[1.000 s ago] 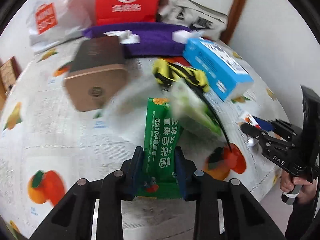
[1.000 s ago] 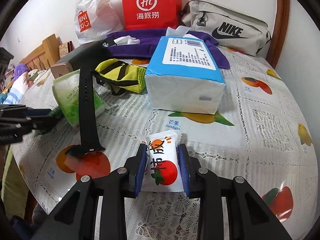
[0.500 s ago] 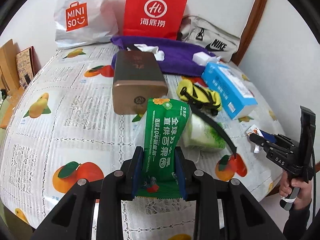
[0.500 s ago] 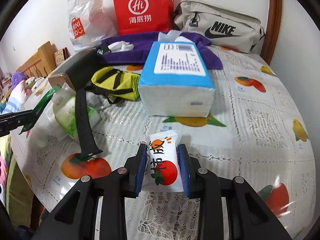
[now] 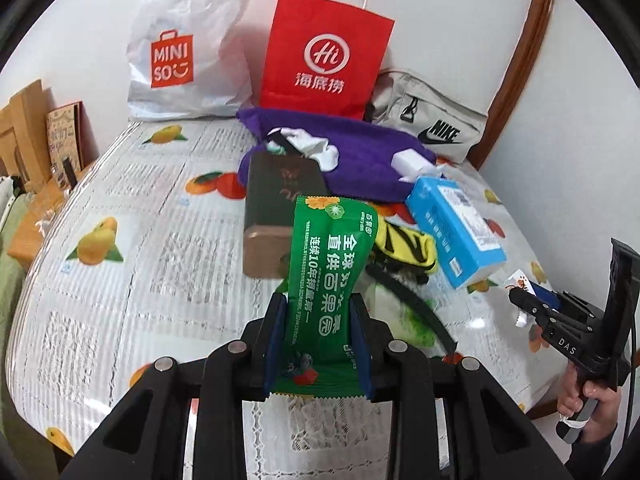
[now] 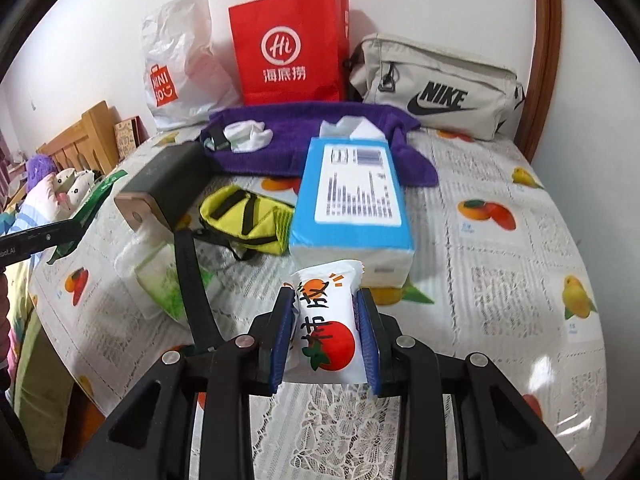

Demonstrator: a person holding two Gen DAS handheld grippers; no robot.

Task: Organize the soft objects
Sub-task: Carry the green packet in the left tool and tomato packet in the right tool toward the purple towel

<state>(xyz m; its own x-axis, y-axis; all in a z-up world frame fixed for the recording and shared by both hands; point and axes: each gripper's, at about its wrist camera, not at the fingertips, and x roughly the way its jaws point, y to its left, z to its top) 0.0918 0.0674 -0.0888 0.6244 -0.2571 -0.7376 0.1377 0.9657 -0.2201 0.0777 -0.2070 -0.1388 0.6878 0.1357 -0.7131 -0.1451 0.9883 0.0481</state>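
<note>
Plush toys (image 6: 60, 188), probably, right-wrist-only

My view: white wall (image 6: 440, 0), brown wooden trim (image 6: 540, 60) at right, fruit-print tablecloth (image 6: 500, 260) covering table, wooden headboard (image 6: 80, 140) at left.

The left gripper (image 5: 318, 344) rose and drew back toward the tabletop's (image 5: 140, 264) near edge, lifting the long green foil snack packet (image 5: 326, 280) off the pale green wipes pack (image 5: 404, 312). The right gripper (image 6: 325, 340) lifted too, carrying the small white persimmon-print packet (image 6: 328, 320) higher above the tabletop.
</note>
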